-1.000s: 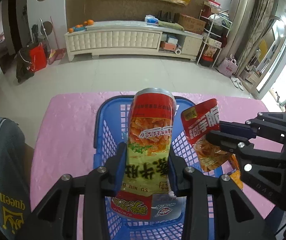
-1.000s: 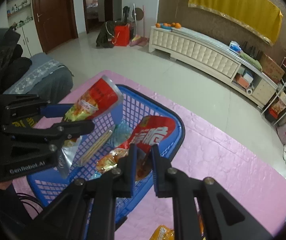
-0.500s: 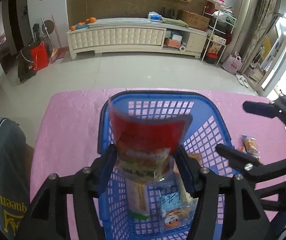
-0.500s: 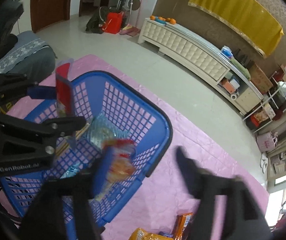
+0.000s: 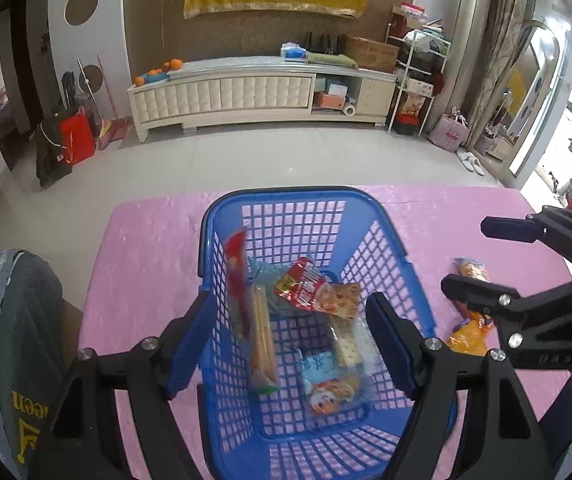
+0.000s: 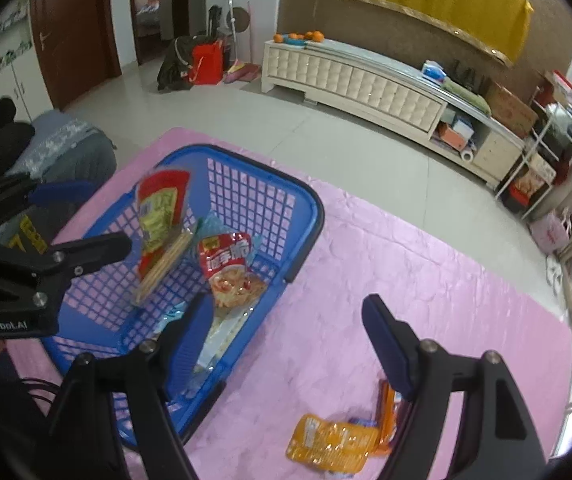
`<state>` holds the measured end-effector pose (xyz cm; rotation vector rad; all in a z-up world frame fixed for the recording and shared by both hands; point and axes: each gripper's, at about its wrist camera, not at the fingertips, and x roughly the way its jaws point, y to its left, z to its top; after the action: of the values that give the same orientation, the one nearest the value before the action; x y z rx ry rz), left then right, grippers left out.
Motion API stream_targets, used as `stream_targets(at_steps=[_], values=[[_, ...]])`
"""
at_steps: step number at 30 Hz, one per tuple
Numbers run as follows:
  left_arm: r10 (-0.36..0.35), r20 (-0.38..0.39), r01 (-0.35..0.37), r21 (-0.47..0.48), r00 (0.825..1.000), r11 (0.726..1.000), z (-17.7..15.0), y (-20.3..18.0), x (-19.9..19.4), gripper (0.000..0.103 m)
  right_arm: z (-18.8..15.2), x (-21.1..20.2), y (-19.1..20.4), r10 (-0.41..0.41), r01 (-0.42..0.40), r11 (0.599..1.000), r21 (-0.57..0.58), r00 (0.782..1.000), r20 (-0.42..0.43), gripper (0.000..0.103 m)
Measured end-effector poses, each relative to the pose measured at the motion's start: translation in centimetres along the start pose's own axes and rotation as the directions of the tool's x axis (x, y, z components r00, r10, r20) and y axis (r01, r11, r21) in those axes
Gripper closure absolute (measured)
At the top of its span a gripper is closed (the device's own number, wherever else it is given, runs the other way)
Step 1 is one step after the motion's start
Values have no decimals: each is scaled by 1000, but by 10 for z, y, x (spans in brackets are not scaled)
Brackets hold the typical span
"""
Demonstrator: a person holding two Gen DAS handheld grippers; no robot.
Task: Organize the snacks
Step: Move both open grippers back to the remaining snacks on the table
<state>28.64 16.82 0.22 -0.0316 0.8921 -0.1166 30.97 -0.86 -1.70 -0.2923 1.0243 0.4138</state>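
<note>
Pink cloth [image 5: 146, 248] covers the table, with a tiled living-room floor and a white cabinet behind. From the left wrist view, the left gripper [image 5: 286, 336] hangs over the blue basket [image 5: 294, 196], jaws spread wide and empty; inside lie a red-and-yellow chip bag [image 5: 235, 276] standing on edge against the left wall, a red snack packet [image 5: 306, 290] and cracker packs. The right gripper [image 5: 498, 256] sits off to the right, also spread apart.

From the right wrist view, the right gripper [image 6: 286, 320] holds nothing. Loose orange snack packets [image 6: 332, 446] lie on the cloth just below and ahead of it, outside the basket [image 6: 310, 204] to its right, long axis roughly across the jaws. The right hand is clearly nearer, so it likely collects them next.
</note>
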Motion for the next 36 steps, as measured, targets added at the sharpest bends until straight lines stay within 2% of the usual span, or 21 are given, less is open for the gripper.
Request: stream_targets(at_steps=[12,22,28,36], values=[[-15,40,14,33,999,999,-23,-34,-50,25,-27,-58,-11,9,-12,999,48,997,72,23],[-42,78,34,104,996,994,-32,-80,-79,23,-61,-96,-38,8,-20,994,104,994,110,23],[-63,86,47,172,994,984,-39,-113,-82,22,-84,-111,-58,-1,-17,989,146,992,123,23],[-124,56,107,243,991,964,-57,-149,-69,22,-120,-118,-81,-12,-10,981,195,994,110,23]])
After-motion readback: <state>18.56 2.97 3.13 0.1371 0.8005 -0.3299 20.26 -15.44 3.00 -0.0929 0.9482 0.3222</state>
